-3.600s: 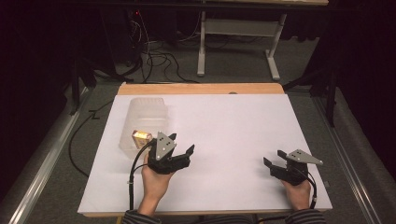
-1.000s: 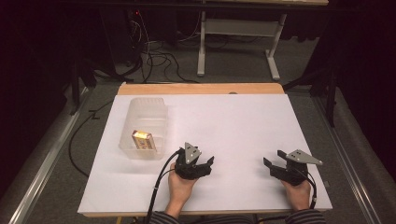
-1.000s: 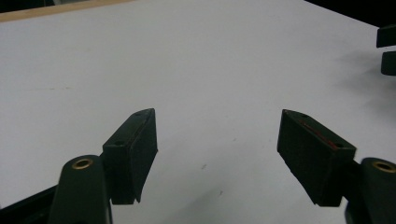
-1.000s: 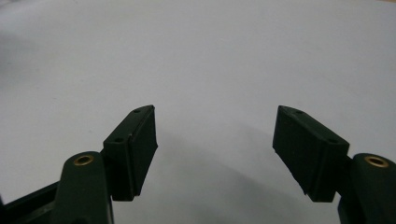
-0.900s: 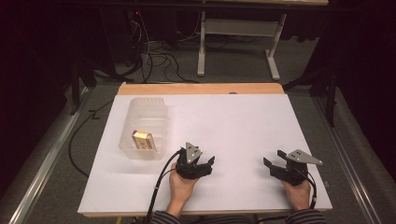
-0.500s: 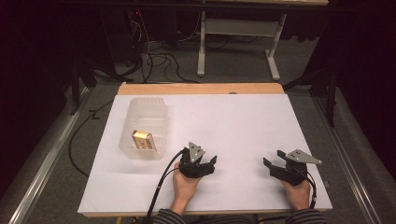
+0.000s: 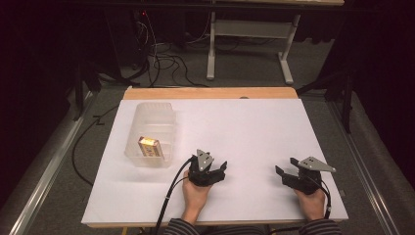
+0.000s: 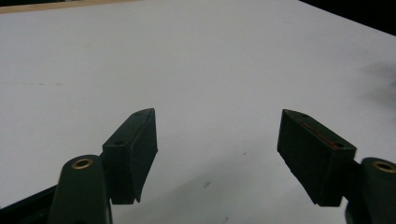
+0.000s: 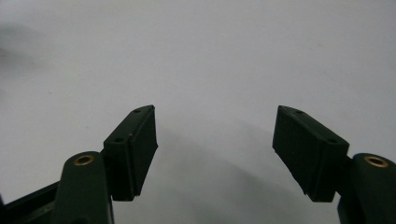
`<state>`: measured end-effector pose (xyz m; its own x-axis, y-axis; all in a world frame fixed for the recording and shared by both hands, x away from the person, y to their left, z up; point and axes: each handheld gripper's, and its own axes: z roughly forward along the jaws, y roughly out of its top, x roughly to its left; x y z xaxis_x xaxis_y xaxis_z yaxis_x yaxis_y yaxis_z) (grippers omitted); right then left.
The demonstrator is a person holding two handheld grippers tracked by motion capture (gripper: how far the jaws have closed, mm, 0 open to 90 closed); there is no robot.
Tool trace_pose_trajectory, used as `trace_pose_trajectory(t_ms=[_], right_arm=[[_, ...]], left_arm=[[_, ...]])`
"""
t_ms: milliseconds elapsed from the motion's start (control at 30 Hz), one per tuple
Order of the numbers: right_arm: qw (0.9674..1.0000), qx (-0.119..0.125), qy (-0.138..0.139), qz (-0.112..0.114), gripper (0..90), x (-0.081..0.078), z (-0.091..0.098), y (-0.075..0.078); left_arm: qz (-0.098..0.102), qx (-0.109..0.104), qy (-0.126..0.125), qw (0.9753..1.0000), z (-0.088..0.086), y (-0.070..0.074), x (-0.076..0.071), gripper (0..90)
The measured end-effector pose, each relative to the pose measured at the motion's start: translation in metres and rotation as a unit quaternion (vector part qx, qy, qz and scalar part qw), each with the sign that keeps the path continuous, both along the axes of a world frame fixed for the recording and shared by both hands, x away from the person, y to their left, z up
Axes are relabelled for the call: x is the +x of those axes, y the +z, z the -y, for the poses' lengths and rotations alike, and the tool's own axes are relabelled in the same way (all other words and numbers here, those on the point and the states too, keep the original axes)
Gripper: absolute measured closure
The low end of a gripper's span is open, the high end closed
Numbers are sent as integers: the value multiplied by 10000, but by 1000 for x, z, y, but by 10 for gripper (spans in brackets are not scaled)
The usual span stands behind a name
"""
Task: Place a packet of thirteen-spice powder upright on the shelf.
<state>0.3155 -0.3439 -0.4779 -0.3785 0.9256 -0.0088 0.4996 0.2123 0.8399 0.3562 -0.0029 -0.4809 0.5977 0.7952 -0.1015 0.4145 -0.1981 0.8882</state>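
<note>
A clear plastic container (image 7: 152, 122) stands on the left part of the white table (image 7: 254, 127), and a small yellow-orange box (image 7: 148, 146) lies inside it. My left gripper (image 7: 209, 164) rests near the front middle of the table, to the right of the container and apart from it. In the left gripper view its jaws (image 8: 217, 140) stand open over bare white surface. My right gripper (image 7: 287, 168) sits at the front right. Its jaws (image 9: 215, 140) are open too, with nothing between them.
A wooden strip (image 7: 210, 93) runs along the table's far edge. The left gripper's black cable (image 7: 169, 193) trails off the front edge. Beyond the table are a desk frame (image 7: 249, 34) and loose floor cables (image 7: 161, 61). Dark walls close in on both sides.
My left gripper has drawn away from the container toward the right and has only crept a little rightward in the last second. The box stays in the container. The right gripper has not moved.
</note>
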Motion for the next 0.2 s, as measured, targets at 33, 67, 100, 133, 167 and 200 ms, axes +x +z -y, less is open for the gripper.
trace_pose_trajectory(t_ms=[33, 67, 100, 133, 167, 200], right_arm=[[10000, -4, -10, 2, 310, 0, 0, 0], [10000, -17, 2, 12, 310, 0, 1, 0], [10000, 6, -16, -16, 310, 0, 0, 0], [10000, 8, -17, -21, 310, 1, 0, 0], [10000, -4, -5, -21, 309, 1, 0, 0], [10000, -12, 6, -9, 310, 1, 0, 0]], left_arm=[[2, -12, 5, 10000, 0, 0, 0, 290], [20, 4, 0, 10000, 0, 0, -1, 287], [47, 39, -10, 10000, 1, 0, -1, 286], [90, 63, -9, 9999, 1, 0, -2, 286], [110, 80, -16, 9999, 2, 0, -2, 286], [113, 82, -24, 9999, 1, 0, -3, 283]])
